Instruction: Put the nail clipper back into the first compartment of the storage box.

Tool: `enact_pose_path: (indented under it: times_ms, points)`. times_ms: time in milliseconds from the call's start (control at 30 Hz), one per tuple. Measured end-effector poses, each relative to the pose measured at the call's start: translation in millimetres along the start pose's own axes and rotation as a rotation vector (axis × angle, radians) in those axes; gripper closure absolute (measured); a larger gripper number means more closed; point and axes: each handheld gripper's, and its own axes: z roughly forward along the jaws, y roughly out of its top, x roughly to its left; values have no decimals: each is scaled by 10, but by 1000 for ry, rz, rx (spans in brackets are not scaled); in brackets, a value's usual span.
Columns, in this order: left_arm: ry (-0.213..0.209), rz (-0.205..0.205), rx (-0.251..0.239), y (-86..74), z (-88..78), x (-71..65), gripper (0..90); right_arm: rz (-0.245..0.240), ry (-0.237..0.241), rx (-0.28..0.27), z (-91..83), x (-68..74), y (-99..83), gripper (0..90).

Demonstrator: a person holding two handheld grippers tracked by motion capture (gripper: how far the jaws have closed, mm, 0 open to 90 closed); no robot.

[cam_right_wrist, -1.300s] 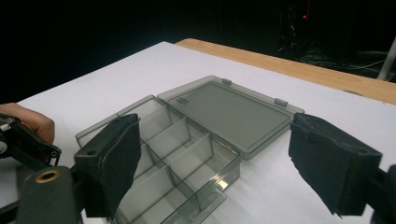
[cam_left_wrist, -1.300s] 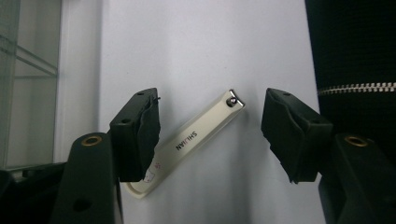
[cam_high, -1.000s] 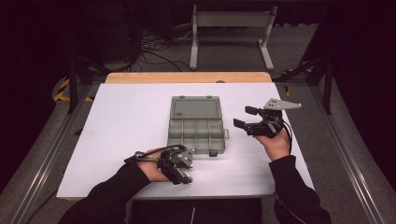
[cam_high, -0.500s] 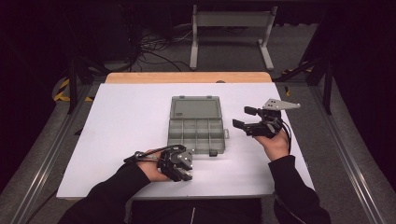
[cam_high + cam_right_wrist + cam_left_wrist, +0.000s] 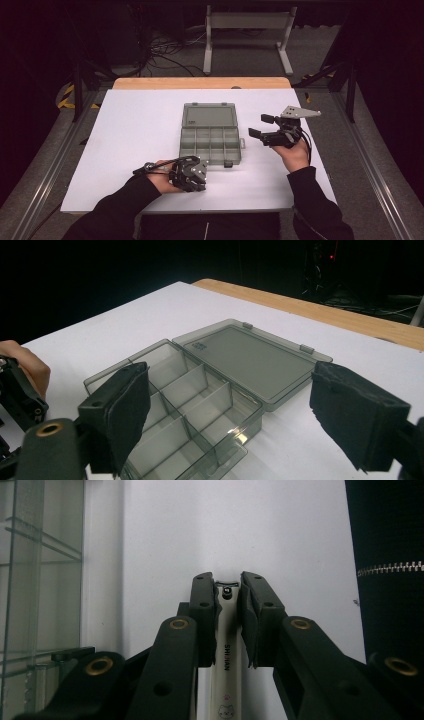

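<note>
A person's left hand-held gripper (image 5: 229, 592), just off the near corner of the open organizer box (image 5: 210, 132), has just been closing its jaws on a slim white nail clipper (image 5: 227, 645) lying flat on the white surface (image 5: 125, 130); the pads look clamped on its sides. Right of the box, the right hand-held gripper (image 5: 230, 410) waits, jaws wide apart. The clipper is likely light, rigid and slick: best pinched mid-body across its narrow width.

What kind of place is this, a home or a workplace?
Probably a lab or recording workspace, not a home. A white table stands on a metal rail frame, loose cables lie on the dark floor behind, and a hand-held tool with a camera hovers by an open compartment box.
</note>
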Motion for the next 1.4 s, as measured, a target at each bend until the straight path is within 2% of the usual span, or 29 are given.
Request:
enact_pose_path:
  times_ms: [167, 200, 300, 467, 533, 633, 700, 767, 867, 1000, 1400]
  points:
    - [22, 12, 10, 14, -32, -27, 777, 5, 2, 0, 4, -3, -5, 166]
    - [16, 17, 7, 18, -44, -27, 777, 2, 1, 1, 4, -7, -7, 166]
    - [35, 7, -10, 29, -102, -47, 777, 1, -1, 2, 5, -7, -8, 166]
    - [25, 8, -28, 32, -192, -63, 777, 1, -2, 1, 3, -2, -4, 165]
    - [36, 11, -36, 32, -236, -74, 778, 1, -2, 2, 3, -4, -5, 166]
    - [44, -2, -59, 28, -320, -79, 778, 1, -1, 2, 4, -5, -7, 165]
    - [56, -28, -84, 23, -361, -86, 778, 1, 0, 2, 5, -5, -7, 165]
    - [50, -51, -116, 11, -411, -72, 779, 2, -1, 2, 4, -5, -7, 165]
    - [49, -76, -137, -15, -464, -45, 779, 2, 0, 2, 4, -7, -8, 165]
    - [61, -98, -153, -40, -533, -18, 779, 4, -1, 2, 7, -10, -11, 165]
    - [135, -163, -208, -92, -803, 60, 779, 8, 3, 6, 21, -10, -21, 164]
